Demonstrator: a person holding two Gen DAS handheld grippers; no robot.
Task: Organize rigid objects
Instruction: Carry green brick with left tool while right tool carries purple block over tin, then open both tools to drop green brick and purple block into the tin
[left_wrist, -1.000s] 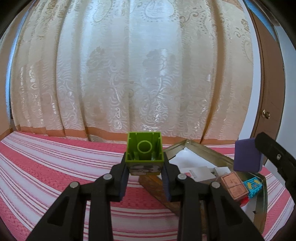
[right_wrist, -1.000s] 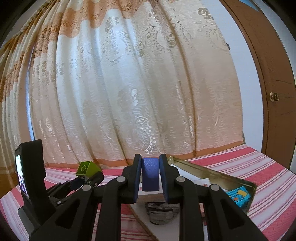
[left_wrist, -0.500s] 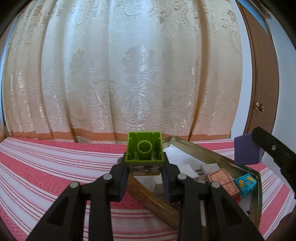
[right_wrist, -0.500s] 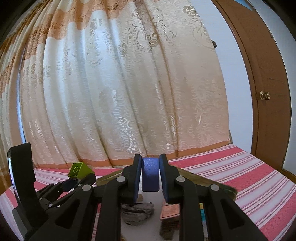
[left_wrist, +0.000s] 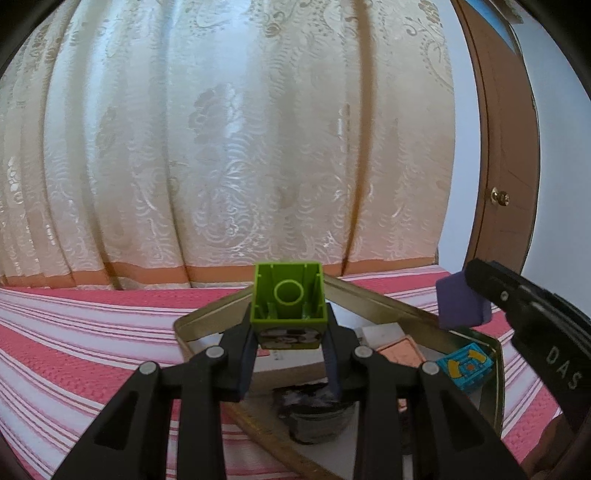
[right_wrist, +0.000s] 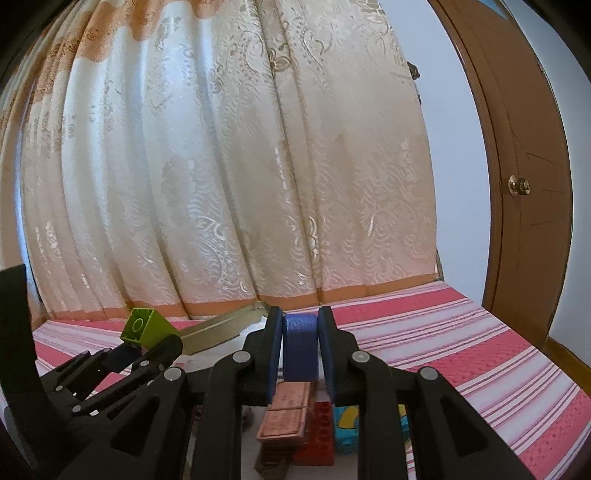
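My left gripper (left_wrist: 289, 334) is shut on a green hollow toy brick (left_wrist: 289, 298) and holds it above the near-left part of a metal tin (left_wrist: 373, 298). My right gripper (right_wrist: 300, 347) is shut on a blue foam block (right_wrist: 300, 345), held above the tin's contents. The green brick (right_wrist: 142, 326) and left gripper (right_wrist: 125, 354) show at the left of the right wrist view. The blue block (left_wrist: 460, 304) shows at the right of the left wrist view.
In the tin lie a copper-pink box (right_wrist: 286, 415), a red studded brick (right_wrist: 317, 435), a blue-yellow cube (left_wrist: 467, 369), a dark round object (left_wrist: 317, 413) and white cards (left_wrist: 380, 328). The tin sits on a red striped cloth (left_wrist: 92, 343). A curtain hangs behind; a brown door (right_wrist: 517, 184) is at right.
Both grippers have moved forward over the tin with their blocks still held. The tin's contents now lie under the fingers.
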